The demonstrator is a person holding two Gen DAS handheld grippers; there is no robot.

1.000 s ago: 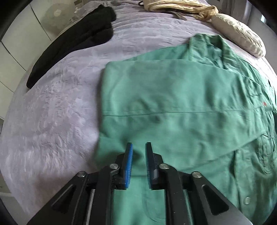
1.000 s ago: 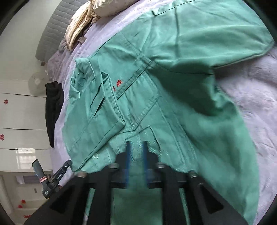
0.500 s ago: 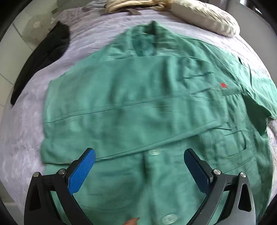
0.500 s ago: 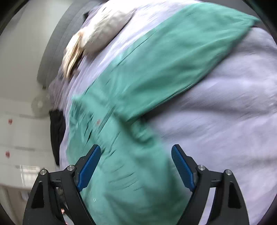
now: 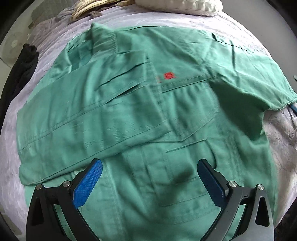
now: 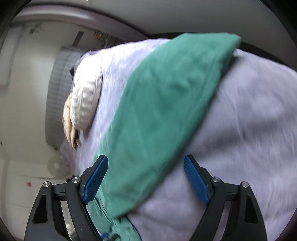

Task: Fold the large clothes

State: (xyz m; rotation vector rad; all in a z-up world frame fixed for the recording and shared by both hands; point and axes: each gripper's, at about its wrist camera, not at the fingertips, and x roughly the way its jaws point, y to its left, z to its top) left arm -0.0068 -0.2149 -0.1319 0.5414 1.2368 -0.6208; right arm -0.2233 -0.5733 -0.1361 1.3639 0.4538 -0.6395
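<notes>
A green work shirt (image 5: 148,115) with a small red emblem lies front-up on the lilac bed cover (image 5: 11,140). Its left sleeve is folded across the chest; the other sleeve (image 6: 163,103) stretches out flat over the cover. My left gripper (image 5: 149,168) hangs open above the shirt's lower front, with nothing between its blue pads. In the blurred right wrist view my right gripper (image 6: 145,166) is open above the near part of the stretched-out sleeve, gripping nothing.
A cream pillow (image 5: 183,5) and a beige bundle (image 5: 87,9) lie at the head of the bed. A black garment (image 5: 22,63) lies along the left edge. A grey headboard (image 6: 55,100) and white cupboards stand beyond the bed.
Both grippers went from nearly shut on the shirt to wide open and let go. Both swung sideways toward the shirt's right side; the right one now faces the stretched-out sleeve.
</notes>
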